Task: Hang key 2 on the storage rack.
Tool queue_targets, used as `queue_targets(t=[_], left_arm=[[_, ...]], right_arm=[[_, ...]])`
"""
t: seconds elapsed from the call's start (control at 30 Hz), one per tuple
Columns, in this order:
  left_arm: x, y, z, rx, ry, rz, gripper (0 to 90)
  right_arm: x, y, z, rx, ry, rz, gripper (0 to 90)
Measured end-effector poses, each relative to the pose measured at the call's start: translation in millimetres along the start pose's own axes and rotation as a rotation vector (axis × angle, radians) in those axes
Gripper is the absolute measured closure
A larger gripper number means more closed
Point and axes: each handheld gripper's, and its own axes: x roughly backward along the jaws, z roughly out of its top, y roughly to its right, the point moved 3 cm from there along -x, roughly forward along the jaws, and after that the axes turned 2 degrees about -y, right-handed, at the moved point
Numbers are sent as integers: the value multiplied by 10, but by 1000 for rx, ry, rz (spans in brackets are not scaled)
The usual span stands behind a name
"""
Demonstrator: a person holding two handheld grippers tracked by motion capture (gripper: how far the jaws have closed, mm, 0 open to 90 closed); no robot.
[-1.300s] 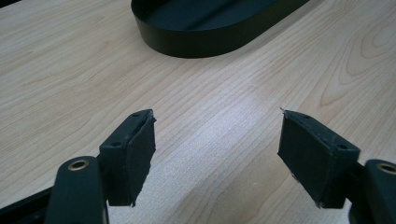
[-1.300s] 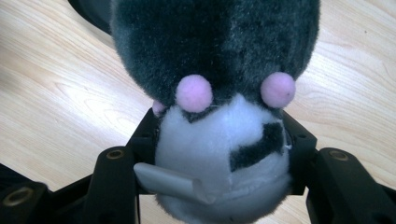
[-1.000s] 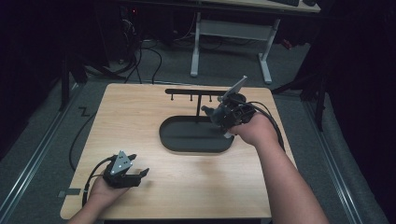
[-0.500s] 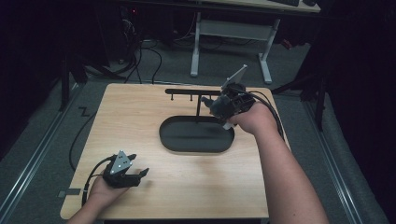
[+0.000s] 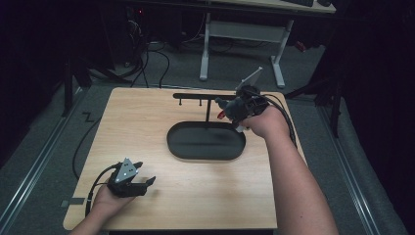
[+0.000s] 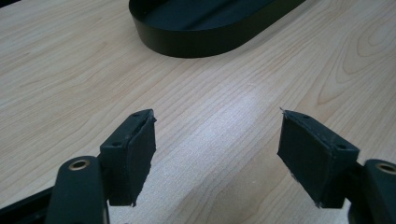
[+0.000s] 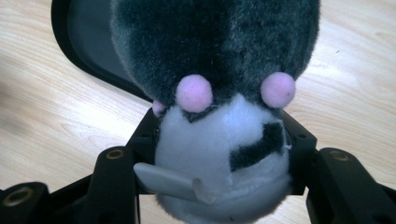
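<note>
While the wooden table (image 5: 147, 147) and the black oval tray (image 5: 205, 142) sit steady, the rack (image 5: 205, 96) behind the tray is an obstacle. The right gripper (image 5: 230, 108), jaws half closed on a soft grey-and-white plush toy (image 7: 219, 140), holds it above the tray's far rim; the fur may slip or snag a peg. The left gripper (image 6: 217, 154) rests wide open and empty near the table's front edge.

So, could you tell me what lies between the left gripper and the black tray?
Only bare wooden table, seen in the left gripper view.
</note>
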Motion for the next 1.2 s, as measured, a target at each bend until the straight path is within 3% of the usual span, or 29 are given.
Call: queue_targets(t=[0.6, 0.8, 1.07, 1.2], left_arm=[[-10, 19, -1, -11, -7, -7, 279], [-8, 22, -8, -12, -10, -8, 280], [-8, 24, -18, -8, -14, -9, 282], [-9, 22, -21, -7, -16, -10, 283]], right_arm=[[-464, -10, -65, -10, -47, 37, 466], [-600, -34, -44, 7, -51, 47, 462], [-705, -52, 10, 5, -27, 62, 450], [-734, -52, 44, -8, 9, 70, 345]])
